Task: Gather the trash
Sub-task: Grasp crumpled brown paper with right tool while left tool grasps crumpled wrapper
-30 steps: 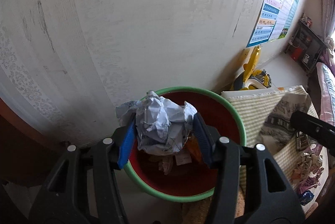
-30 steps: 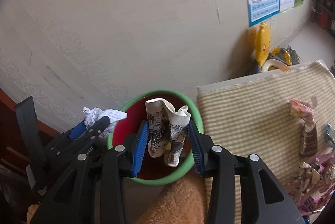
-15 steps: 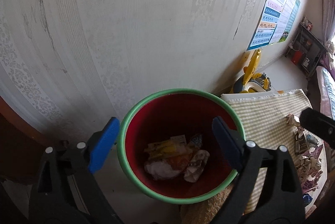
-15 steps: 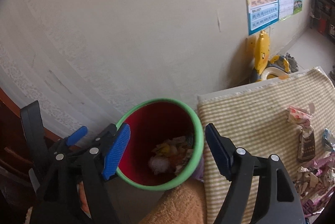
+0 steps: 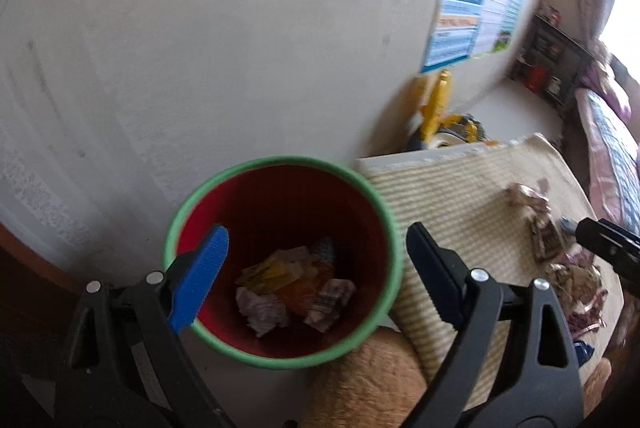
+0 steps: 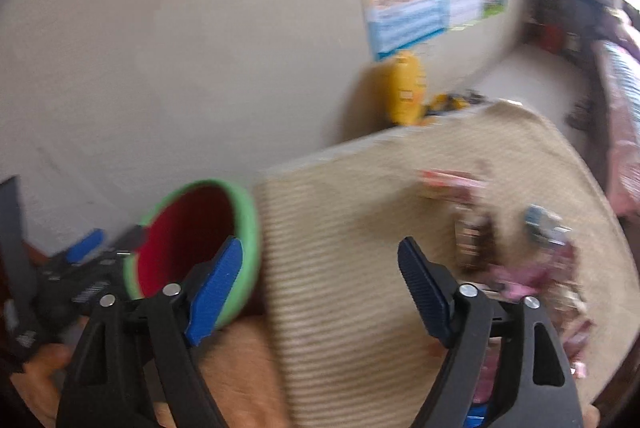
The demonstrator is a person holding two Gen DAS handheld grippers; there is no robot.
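Blue pads: left gripper [image 5: 316, 272] has its fingers spread wide with nothing between them; they hang over the near rim of the bin. The right gripper [image 6: 320, 288] shows fingers apart and empty too, jaws having just been opening, with bare mat between them.
Bin: red inside, green rim [image 5: 280, 358], directly ahead of the left fingers and off to the left of the right fingers; it stands against the wall.
Dropped paper: crumpled wads and wrappers [image 5: 296, 288] lie on the bin's bottom, beyond and below the left fingers.
Mat: striped woven mat [image 6: 340, 228] on a raised surface just beside the bin, under the right fingers.
Remaining trash: a heap of torn wrappers and paper scraps [image 6: 520, 260], ahead and to the right of the right fingers; blurred, so single pieces are hard to tell.
Handling: likely light, soft and crushable; a pinch across a raised fold should hold, though flat scraps may slip.
Pose: both grippers tilt downward; the right one faces the heap.
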